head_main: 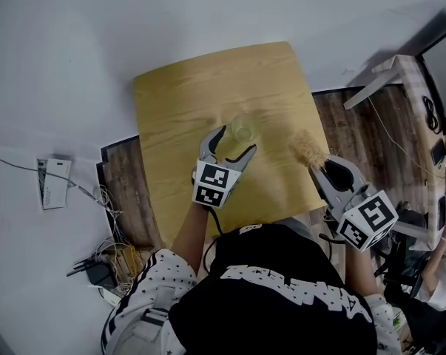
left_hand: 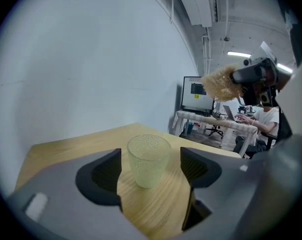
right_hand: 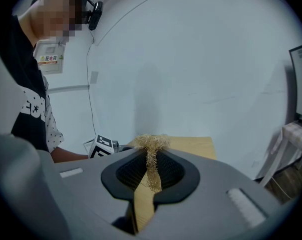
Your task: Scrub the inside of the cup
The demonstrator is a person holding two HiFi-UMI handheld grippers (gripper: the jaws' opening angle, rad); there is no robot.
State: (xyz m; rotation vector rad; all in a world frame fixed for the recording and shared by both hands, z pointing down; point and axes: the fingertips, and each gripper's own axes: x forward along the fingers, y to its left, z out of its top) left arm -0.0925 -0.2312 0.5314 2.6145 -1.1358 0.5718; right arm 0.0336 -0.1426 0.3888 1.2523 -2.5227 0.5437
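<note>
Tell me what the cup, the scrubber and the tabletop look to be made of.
The cup: clear, faintly green glass or plastic, going by its see-through, dimpled walls.
The scrubber: tan plant fibre, perhaps loofah, with frayed, fuzzy strands.
The tabletop: pale wood or wood-look laminate, matte, with visible grain lines.

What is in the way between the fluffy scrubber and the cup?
Nothing visible is. The cup stands upright, mouth open, on the table between the left gripper's open jaws, which don't touch it. The scrubber, clamped in the right gripper, is off to the cup's right, with only bare tabletop between them.
</note>
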